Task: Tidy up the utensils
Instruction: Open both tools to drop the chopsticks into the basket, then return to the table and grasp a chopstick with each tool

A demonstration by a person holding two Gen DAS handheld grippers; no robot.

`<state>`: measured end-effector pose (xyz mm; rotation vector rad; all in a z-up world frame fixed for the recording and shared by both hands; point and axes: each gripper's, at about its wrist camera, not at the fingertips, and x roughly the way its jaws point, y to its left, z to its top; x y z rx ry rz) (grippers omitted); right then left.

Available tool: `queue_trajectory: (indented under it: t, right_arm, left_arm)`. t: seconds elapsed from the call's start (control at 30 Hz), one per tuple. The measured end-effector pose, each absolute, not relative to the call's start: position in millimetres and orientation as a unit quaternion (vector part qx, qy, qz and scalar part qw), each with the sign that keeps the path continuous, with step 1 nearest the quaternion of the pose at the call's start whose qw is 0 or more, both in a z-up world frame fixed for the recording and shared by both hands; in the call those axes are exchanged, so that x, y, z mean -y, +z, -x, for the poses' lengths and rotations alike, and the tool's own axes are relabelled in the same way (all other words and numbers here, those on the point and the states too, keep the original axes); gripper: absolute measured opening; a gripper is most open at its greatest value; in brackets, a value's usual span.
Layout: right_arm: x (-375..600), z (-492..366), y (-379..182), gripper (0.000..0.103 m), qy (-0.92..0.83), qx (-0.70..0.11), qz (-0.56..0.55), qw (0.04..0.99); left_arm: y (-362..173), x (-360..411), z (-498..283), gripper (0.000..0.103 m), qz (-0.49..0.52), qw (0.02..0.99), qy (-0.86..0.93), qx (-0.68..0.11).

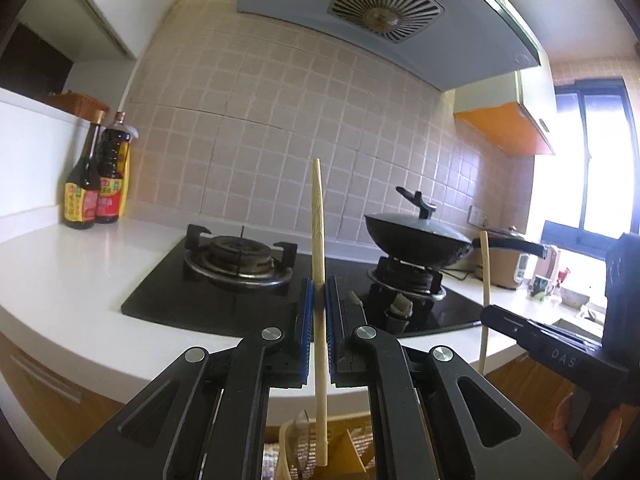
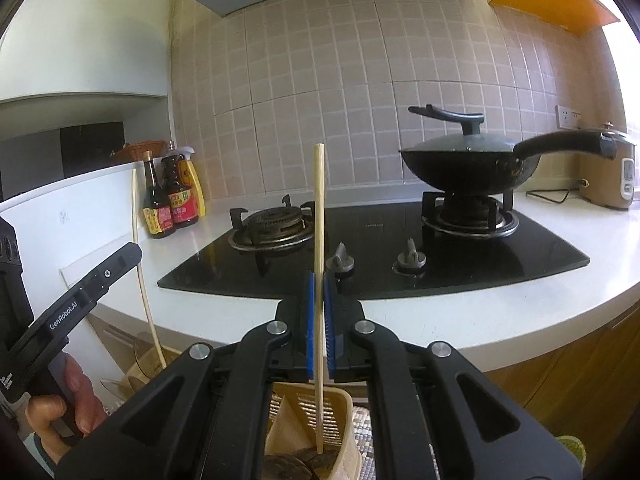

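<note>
The left gripper (image 1: 319, 292) and right gripper (image 2: 319, 286) are each pinching one upright pale wooden chopstick (image 1: 319, 240) above the beige slotted plastic utensil holder (image 2: 340, 412); slipping or tilting could be sending either past its rim.
</note>
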<state>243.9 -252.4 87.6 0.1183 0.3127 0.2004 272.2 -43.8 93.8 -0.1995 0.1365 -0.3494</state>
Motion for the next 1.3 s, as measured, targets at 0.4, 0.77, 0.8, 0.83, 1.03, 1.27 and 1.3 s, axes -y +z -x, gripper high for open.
queue_trajectory:
  t: [0.4,0.77,0.8,0.83,1.03,1.27,1.3]
  right_arm:
    - [255.0,-220.2,79.7,0.004,0.142,-0.174,-0.059,0.973]
    - [263.3,-163.0,80.5,0.006,0.178,-0.22,-0.089,0.955]
    - [263.3,-155.7,79.8,0.011,0.178,-0.225,-0.09,0.954]
    - [263.5,-148.6,78.9,0.02,0.176,-0.231,-0.092,0.953]
    - [256.4,-102.9,66.5,0.058,0.149,-0.271,-0.077,0.948]
    - [230.3,-78.7,38.0,0.058,0.123,-0.391,-0.044,0.911]
    - [224.8,-77.5,32.6,0.058,0.121,-0.412,-0.038,0.902]
  left_arm:
    - [85.1,40.2,-252.2,0.026,0.093,0.975,-0.191,-0.07]
    - [98.6,29.7,-199.3,0.052,0.075,0.97,-0.215,-0.084]
    - [101.0,26.0,-189.8,0.054,0.076,0.97,-0.216,-0.085]
    - [102.6,22.9,-183.1,0.055,0.079,0.969,-0.217,-0.087]
    - [98.3,-3.3,-133.4,0.064,0.098,0.964,-0.218,-0.114]
    - [73.9,-10.3,-91.9,0.064,0.073,0.958,-0.203,-0.187]
    - [69.5,-9.3,-89.2,0.064,0.071,0.954,-0.207,-0.204]
